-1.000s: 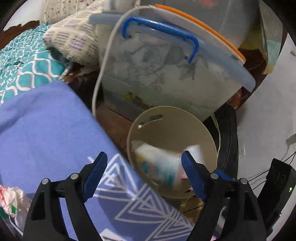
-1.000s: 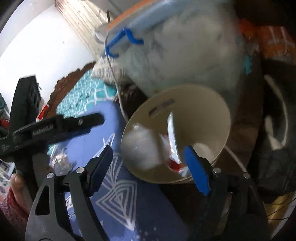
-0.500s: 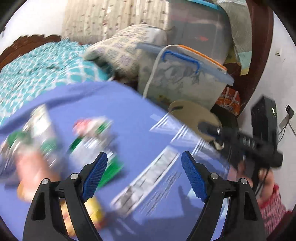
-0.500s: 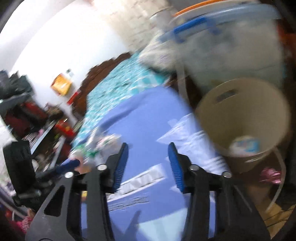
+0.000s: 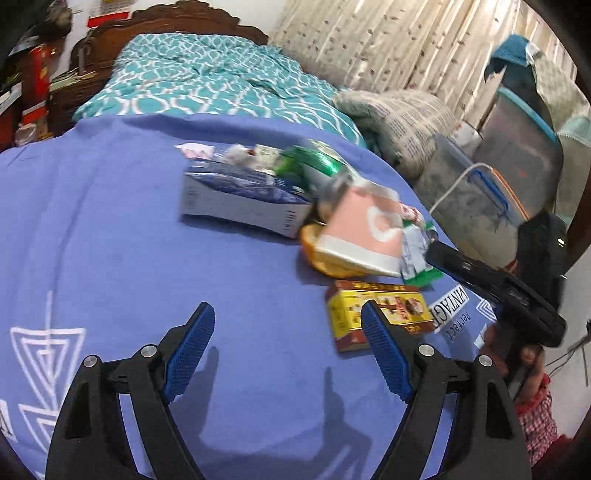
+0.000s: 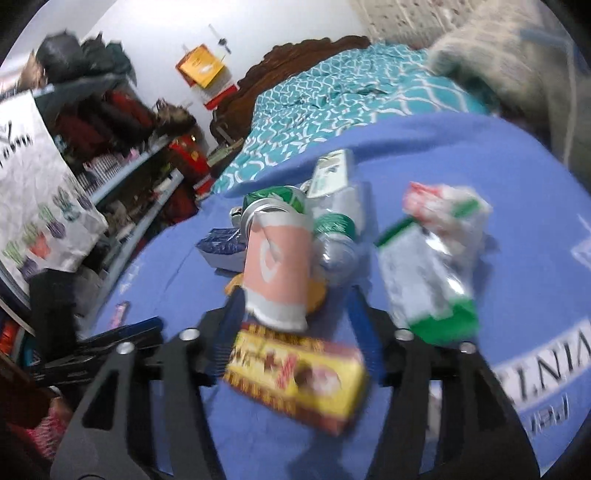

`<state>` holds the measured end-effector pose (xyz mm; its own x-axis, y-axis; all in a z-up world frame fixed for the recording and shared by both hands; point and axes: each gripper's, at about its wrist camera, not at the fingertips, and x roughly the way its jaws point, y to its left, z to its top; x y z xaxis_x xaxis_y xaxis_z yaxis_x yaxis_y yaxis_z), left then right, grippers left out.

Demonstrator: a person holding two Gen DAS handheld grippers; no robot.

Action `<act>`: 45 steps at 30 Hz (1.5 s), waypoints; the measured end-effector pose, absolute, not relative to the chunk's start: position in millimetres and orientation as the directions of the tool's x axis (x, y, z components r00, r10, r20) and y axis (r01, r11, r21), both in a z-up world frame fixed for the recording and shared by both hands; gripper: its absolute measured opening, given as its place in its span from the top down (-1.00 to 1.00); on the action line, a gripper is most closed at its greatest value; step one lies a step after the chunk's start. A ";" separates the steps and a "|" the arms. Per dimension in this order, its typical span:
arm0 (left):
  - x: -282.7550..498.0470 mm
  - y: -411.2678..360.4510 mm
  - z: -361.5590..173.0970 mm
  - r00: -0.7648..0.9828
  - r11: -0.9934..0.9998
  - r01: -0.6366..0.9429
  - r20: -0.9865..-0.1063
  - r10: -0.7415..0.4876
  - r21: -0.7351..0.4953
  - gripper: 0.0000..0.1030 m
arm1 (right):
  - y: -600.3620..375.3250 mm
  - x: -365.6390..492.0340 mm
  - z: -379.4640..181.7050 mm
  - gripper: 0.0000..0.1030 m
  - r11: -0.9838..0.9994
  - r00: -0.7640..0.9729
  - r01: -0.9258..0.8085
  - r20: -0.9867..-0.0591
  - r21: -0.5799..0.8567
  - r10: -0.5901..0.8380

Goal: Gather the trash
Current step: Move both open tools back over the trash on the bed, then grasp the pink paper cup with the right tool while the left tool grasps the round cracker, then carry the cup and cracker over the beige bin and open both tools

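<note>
A pile of trash lies on the blue blanket [image 5: 110,229]. It holds a white and blue box [image 5: 236,203], a green can [image 5: 317,166], a pink pouch [image 5: 362,229], a green and white wrapper [image 5: 417,258] and a yellow and red box [image 5: 380,314]. My left gripper [image 5: 284,321] hangs open over bare blanket, with the yellow box just past its right finger. My right gripper [image 6: 295,306] is blurred and its jaws are opening. The yellow and red box [image 6: 295,373] shows between its fingers, untouched by the pads. The pink pouch [image 6: 277,269] lies just ahead.
A teal patterned bedspread [image 5: 207,85] and a wooden headboard [image 5: 177,14] lie beyond the pile. A pillow [image 5: 402,118] and plastic storage tubs [image 5: 476,206] stand at the right. Cluttered shelves [image 6: 110,147] line the left wall. A hand [image 5: 528,369] holds the right gripper [image 5: 491,291].
Both views swung away from the beige bin beside the bed and onto the trash pile on the blue blanket. The right jaws narrowed, then widened again.
</note>
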<state>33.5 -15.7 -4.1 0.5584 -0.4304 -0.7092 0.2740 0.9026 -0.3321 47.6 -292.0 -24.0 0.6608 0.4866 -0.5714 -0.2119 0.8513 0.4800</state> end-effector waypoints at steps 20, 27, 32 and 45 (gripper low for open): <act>119.1 -48.3 -37.3 0.379 0.825 0.296 -0.734 -0.563 -0.481 -0.17 | -325.1 2.5 -28.9 0.54 0.740 0.697 -0.160 -0.456 0.653 0.554; 143.8 -71.8 -51.4 0.328 0.823 0.295 -0.757 -0.565 -0.486 0.86 | -339.9 -6.9 -38.2 0.54 0.720 0.702 -0.122 -0.454 0.683 0.549; 110.2 -55.4 -30.4 0.410 0.830 0.315 -0.722 -0.557 -0.461 0.90 | -340.6 -12.2 -37.4 0.54 0.709 0.702 -0.139 -0.436 0.691 0.563; 36.8 -16.8 46.9 0.529 0.751 0.402 -0.537 -0.657 -0.523 0.91 | -350.3 -50.3 -34.9 0.54 0.775 0.730 -0.102 -0.482 0.624 0.484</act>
